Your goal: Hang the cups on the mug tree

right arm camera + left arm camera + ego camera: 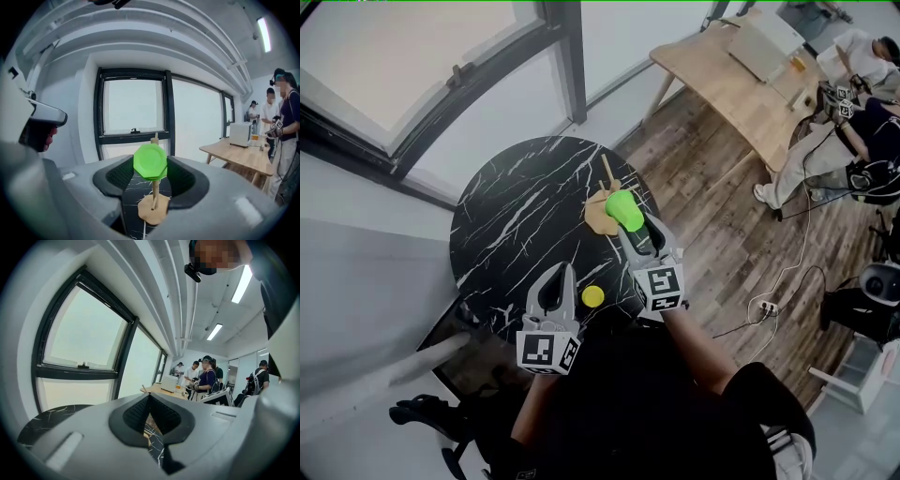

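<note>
**Green cup at the tree: hanging step**

Right gripper (636, 228): jaws wide, both pads pressed on the green cup (150, 162), whose flat base faces back toward the gripper's camera. No view shows the cup's handle.

The mug tree (153, 210) is at 12 o'clock from the jaws. Its wooden post rises right behind the cup and its round base sits on the black marble table (511, 220), toward that top's 3 o'clock side. Cup and post are close; I cannot tell whether they touch.

Judgement: the hang is in hand but not made.
- Find the handle first and roll the wrist until its loop faces a peg.
- Go in slowly. The base is light, so a sideways push on the post could tip the tree.
- Let the handle settle on the peg before the jaws release.

Left gripper (559, 277): jaws together, nothing between them, at 8 o'clock from the right one. It is free to steady the tree's base.

The yellow cup (593, 296) sits between the two grippers at the table's 5 o'clock edge, unhung.
</note>
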`<state>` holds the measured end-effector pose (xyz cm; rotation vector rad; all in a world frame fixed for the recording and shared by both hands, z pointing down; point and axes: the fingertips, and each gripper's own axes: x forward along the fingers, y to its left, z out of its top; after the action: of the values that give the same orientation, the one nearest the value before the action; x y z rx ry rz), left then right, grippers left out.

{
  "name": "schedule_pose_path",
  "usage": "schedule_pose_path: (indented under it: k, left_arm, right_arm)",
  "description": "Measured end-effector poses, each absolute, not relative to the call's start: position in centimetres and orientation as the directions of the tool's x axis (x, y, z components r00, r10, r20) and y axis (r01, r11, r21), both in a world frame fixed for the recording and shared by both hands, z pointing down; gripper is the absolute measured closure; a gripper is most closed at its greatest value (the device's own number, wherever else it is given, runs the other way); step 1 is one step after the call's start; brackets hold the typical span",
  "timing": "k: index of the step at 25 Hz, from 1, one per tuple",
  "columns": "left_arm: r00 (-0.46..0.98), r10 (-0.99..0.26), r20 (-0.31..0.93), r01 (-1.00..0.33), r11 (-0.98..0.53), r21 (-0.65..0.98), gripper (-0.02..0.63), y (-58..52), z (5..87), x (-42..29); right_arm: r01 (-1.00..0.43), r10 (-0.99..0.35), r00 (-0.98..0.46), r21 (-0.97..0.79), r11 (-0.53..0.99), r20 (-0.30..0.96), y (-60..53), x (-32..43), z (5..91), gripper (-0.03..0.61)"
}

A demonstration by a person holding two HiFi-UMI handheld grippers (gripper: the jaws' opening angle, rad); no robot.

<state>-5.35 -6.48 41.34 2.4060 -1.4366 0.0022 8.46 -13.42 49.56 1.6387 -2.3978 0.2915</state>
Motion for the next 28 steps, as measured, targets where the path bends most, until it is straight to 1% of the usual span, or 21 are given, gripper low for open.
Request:
schedule_pose_path:
  k: [11,16,28]
  left_arm:
    - [0.48,-0.86,0.171,-0.859,-0.422,0.288,0.615,-6.2,40.9,-5.9]
    - [0.478,-0.863,0.166,-0.86,-0.421,0.289,0.615,-5.9,40.7,-6.3]
    - [0.483,-0.866,0.127,-0.854,-0.433,0.288,0.615,-4.5,39.6,-7.0]
  right_arm:
    - [-0.935,-0.888,-0.347,-0.035,0.353,0.303,-13.2,8.1,50.5,0.362]
    - [-0.933,-0.884,-0.35,-0.036,0.357,0.309,-13.1,8.0,50.6,0.347]
    - [-0.94,-0.905,-0.334,-0.02,0.341,0.262,-11.2,8.4,48.4,0.337]
